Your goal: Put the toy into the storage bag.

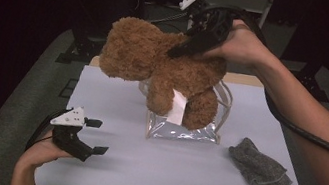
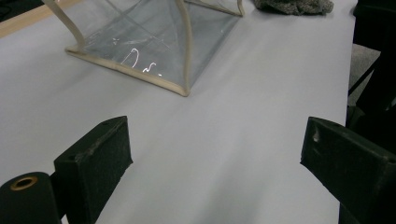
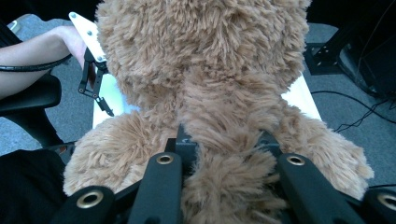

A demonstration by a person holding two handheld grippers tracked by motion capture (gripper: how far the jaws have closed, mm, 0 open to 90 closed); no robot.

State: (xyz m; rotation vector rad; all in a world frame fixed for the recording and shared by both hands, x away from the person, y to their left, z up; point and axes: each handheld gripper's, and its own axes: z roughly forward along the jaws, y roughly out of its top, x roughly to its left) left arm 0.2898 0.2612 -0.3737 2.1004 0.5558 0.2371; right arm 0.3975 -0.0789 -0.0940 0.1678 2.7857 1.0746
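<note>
A brown plush teddy bear [image 1: 156,66] hangs above a clear plastic pouch [image 1: 182,128] with cream piping, its legs dipping into the pouch's open top. My right gripper [image 1: 185,48] is shut on the fur of the bear's back [image 3: 224,154], its jaws sunk into the plush. Low over the table's front left, my left gripper [image 1: 96,137] stands open with nothing between its jaws. In the left gripper view the pouch [image 2: 149,42] lies ahead, apart from the gripper [image 2: 215,163].
A crumpled grey cloth [image 1: 259,165] lies on the white table top [image 1: 164,173] at the right, right of the pouch. Grey floor and dark stands surround the table. The person's right forearm [image 1: 309,127] crosses the table's right side.
</note>
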